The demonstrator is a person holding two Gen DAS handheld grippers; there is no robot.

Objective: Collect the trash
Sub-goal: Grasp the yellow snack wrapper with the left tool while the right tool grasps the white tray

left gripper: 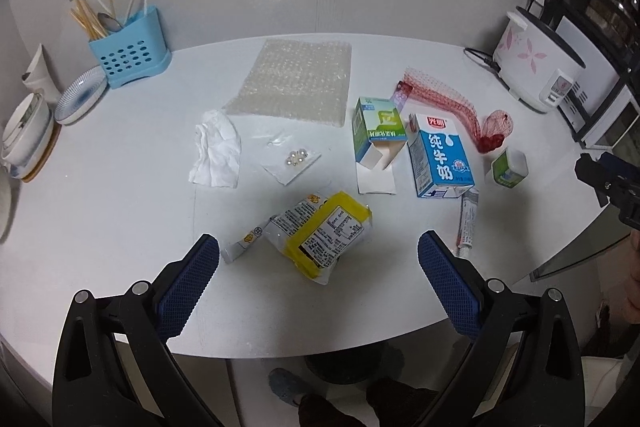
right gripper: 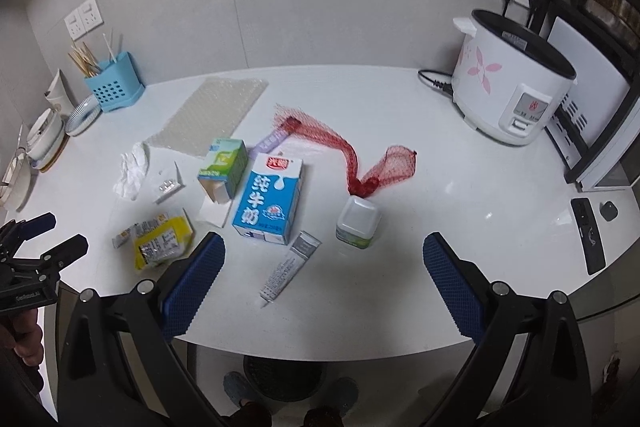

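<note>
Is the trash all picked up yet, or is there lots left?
Nothing looks collected yet. Both the left gripper and right gripper are open and empty. Still on the table: yellow wrapper, milk carton, green box, tissue, red net, tube, bubble wrap.

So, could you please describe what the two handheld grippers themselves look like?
Both the left gripper and right gripper have glossy black plastic arms with triangular cut-outs and silver pivot bolts. Their fingers carry dark blue pads with a fine gridded texture. No cables show.
</note>
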